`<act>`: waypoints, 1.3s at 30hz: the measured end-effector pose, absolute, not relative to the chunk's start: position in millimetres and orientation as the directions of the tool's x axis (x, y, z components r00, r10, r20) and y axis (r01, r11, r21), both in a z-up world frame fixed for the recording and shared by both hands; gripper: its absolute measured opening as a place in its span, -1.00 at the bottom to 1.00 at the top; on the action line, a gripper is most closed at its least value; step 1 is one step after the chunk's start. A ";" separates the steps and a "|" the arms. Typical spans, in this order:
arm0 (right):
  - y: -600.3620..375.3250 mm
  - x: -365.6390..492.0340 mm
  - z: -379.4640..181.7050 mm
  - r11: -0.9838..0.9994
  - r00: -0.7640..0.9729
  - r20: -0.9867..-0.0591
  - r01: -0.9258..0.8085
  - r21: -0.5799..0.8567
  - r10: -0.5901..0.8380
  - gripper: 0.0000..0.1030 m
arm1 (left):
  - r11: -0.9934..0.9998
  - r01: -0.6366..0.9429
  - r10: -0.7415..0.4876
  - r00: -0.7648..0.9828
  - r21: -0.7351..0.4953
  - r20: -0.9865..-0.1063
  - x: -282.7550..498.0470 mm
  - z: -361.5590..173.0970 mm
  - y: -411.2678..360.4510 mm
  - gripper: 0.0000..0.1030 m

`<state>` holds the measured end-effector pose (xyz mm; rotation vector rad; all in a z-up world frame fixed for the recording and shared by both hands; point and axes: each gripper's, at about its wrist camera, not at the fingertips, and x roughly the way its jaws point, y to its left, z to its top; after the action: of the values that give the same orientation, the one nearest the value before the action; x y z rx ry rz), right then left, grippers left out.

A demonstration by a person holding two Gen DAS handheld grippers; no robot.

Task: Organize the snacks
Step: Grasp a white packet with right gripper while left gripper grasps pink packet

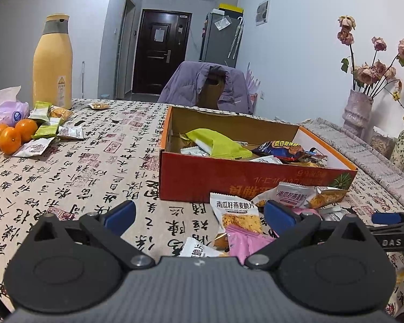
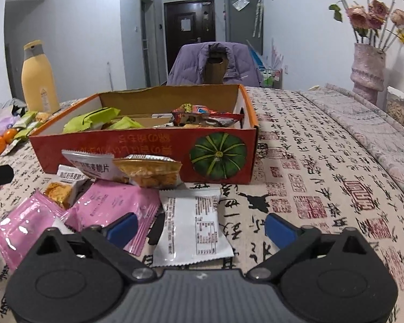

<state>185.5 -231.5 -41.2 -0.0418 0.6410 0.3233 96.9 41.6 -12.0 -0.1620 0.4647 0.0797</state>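
Right gripper (image 2: 200, 227) hovers low over the tablecloth (image 2: 323, 177), jaws spread wide, nothing between them but one white packet (image 2: 192, 228) lying flat beneath. Just left of it, two pink packets (image 2: 115, 202). Past those, two white oat-crisp packets (image 2: 89, 165) and one clear bag of golden crisps (image 2: 150, 171) leaning on the box front. Left gripper (image 1: 199, 214) is wide open too, holding nothing, with the same pile just ahead of its right finger. Behind sits one red box (image 1: 202, 177), open-topped, with green packets (image 1: 218, 145) and a dark wrapper (image 1: 282, 148) inside. Far left, three oranges (image 1: 10, 136), a scatter of green and white packets (image 1: 44, 129), one yellow bottle (image 1: 52, 62). Far right, one vase of roses (image 1: 358, 110).
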 end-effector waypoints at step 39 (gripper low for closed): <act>-245.0 154.1 -33.3 0.950 0.825 -0.478 -0.303 0.076 0.302 -0.22 | 0.983 -0.100 0.010 0.865 -0.154 -0.501 92.3 -21.2 40.4 1.00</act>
<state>154.1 -245.0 -33.3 -0.0030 0.5071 0.3212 92.3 40.4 -21.2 -0.1778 0.5225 0.0580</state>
